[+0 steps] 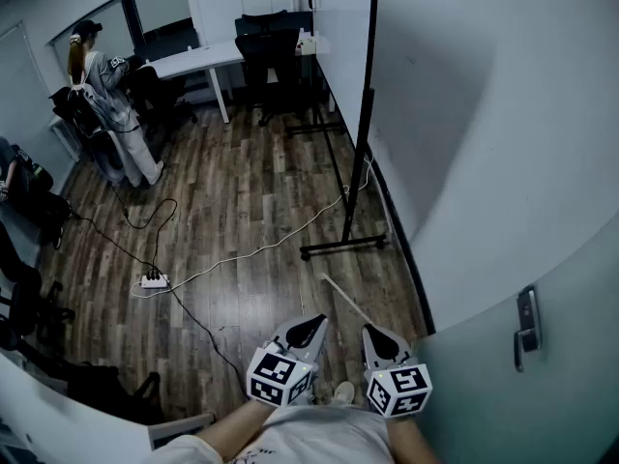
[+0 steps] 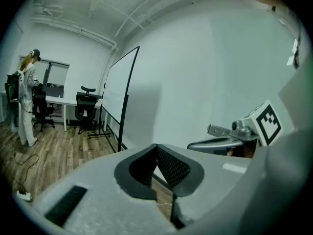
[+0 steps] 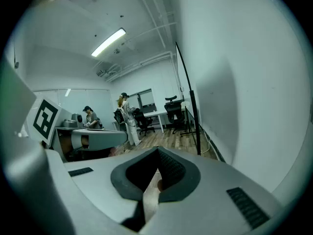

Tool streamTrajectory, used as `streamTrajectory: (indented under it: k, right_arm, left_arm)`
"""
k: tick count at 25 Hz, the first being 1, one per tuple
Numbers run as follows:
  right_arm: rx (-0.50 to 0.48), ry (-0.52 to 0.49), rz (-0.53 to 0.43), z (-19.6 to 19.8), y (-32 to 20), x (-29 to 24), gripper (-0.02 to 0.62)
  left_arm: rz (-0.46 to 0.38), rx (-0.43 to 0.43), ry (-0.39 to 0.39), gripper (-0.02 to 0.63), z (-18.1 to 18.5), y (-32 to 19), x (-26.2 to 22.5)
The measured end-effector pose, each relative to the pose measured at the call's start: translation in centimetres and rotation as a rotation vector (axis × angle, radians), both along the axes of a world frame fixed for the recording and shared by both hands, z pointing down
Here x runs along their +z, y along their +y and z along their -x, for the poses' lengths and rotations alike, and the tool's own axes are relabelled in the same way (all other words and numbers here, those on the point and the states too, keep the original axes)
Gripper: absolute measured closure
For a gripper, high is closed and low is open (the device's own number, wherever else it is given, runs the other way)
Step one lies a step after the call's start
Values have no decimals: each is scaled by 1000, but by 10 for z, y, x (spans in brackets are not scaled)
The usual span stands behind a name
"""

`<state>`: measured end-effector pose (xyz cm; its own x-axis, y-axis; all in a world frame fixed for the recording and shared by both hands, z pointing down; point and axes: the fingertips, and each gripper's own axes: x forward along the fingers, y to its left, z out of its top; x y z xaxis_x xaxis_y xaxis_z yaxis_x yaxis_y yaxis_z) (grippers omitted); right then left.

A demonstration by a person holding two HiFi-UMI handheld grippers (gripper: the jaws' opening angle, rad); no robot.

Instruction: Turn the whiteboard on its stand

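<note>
The whiteboard point(image 1: 340, 27) stands on its black stand point(image 1: 356, 162) close to the right wall, seen almost edge-on, with its foot bar point(image 1: 343, 248) on the wood floor. In the left gripper view the whiteboard point(image 2: 119, 89) shows as a white panel in a black frame, well ahead. My left gripper point(image 1: 311, 328) and right gripper point(image 1: 373, 333) are held low and side by side near my body, well short of the stand. Both are shut with nothing between their jaws. The left gripper point(image 2: 156, 146) and right gripper point(image 3: 157, 150) point towards the room.
A person point(image 1: 111, 104) stands at the far left by a white desk point(image 1: 203, 58) with black office chairs point(image 1: 266, 46). A power strip point(image 1: 153, 281) and cables point(image 1: 261, 249) lie on the floor. A door with a handle point(image 1: 527, 322) is at my right.
</note>
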<state>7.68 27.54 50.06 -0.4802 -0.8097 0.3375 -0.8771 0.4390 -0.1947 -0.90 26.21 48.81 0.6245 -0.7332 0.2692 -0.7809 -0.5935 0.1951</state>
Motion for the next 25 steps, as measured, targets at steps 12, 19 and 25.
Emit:
streamTrajectory:
  k: [12,19,25]
  right_arm:
    - [42,-14,-14,21,3,-3,589]
    - [70,-36,-62,44,9,-5,588]
    - [74,-35,-23,48,-3,7,588]
  left_arm:
    - [-7,28,8,597,21,3,-4]
    - [-10,46,13,597,47,7,-1]
    - [-3,47,29,597,50,-11,4]
